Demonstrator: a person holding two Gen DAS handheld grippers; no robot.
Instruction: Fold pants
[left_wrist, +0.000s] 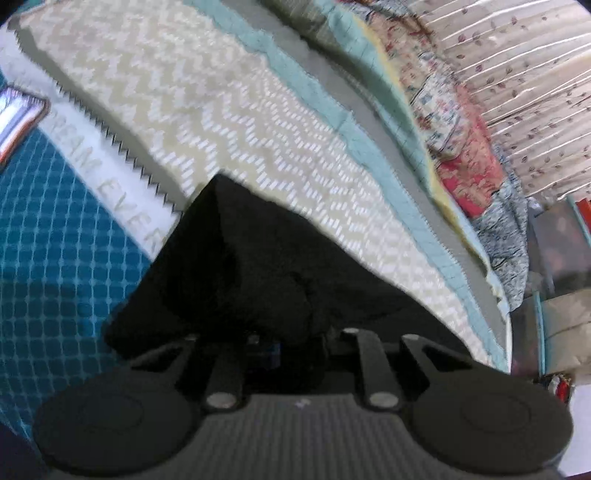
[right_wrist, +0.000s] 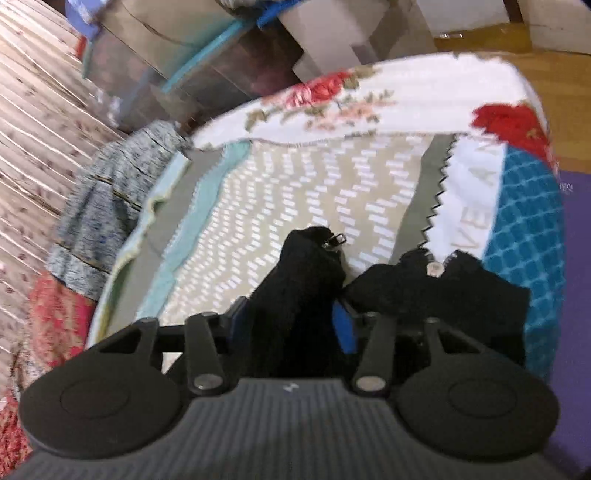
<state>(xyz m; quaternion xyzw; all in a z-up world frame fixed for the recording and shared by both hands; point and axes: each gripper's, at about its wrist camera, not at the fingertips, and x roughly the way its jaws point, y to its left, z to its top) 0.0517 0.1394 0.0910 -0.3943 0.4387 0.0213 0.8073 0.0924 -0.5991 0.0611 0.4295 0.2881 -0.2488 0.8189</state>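
The black pants (left_wrist: 236, 273) hang bunched from my left gripper (left_wrist: 286, 345), which is shut on the cloth; the fabric covers its fingertips. In the right wrist view the black pants (right_wrist: 295, 295) are pinched between the blue pads (right_wrist: 345, 328) of my right gripper (right_wrist: 291, 325), which is shut on them. The waistband with a metal button (right_wrist: 435, 268) and a zipper pull (right_wrist: 334, 242) shows just beyond the fingers. Both grippers hold the pants above the bed.
The bed has a beige zigzag blanket (left_wrist: 207, 122), a teal checked blanket (left_wrist: 55, 251) and a floral towel (right_wrist: 351, 96). Patterned bedding (left_wrist: 461, 155) is piled by the curtain (left_wrist: 524, 74). Boxes (right_wrist: 332, 33) and a wooden floor (right_wrist: 569, 96) lie past the bed's end.
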